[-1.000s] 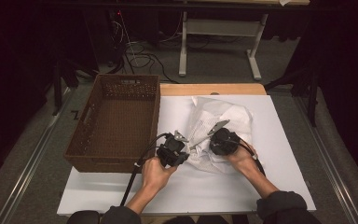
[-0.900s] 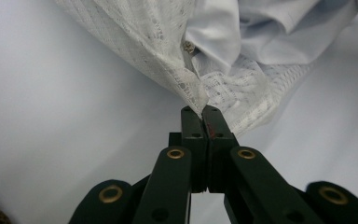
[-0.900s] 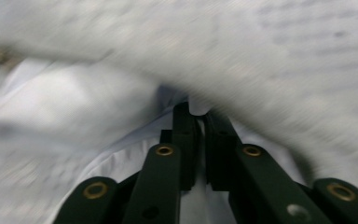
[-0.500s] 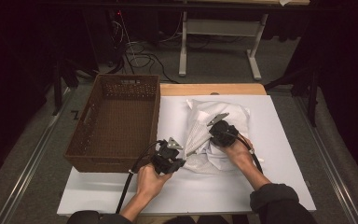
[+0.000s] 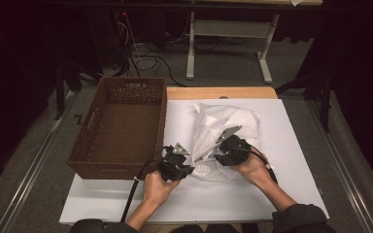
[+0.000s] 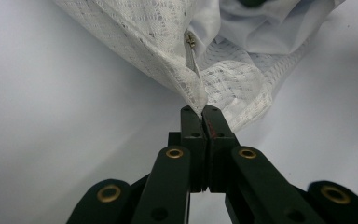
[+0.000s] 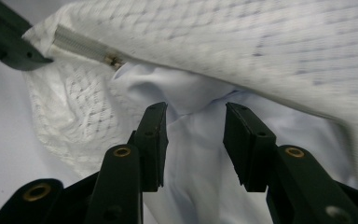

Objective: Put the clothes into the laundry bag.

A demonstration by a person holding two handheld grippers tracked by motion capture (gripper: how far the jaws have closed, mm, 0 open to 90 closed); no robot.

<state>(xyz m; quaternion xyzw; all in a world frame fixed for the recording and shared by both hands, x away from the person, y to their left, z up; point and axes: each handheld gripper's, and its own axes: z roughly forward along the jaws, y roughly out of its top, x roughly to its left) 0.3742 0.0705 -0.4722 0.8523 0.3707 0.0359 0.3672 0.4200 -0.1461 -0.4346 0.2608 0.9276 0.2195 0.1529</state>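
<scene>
Left hand-held gripper (image 6: 200,114) pinched the mesh bag (image 6: 168,56) edge by its zipper while the right hand-held gripper (image 7: 195,135) had just spread, jaws straddling the white cloth (image 7: 200,154) inside, likely releasing it.

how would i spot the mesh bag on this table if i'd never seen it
On the white table, look right of the brown basket. The mesh bag is the crumpled white netted heap with a zip, its corner pinched by the left tongs.

The high view looks forward and down on the table (image 5: 291,160); both gripper views sit close over the same mesh bag (image 6: 158,51).
</scene>
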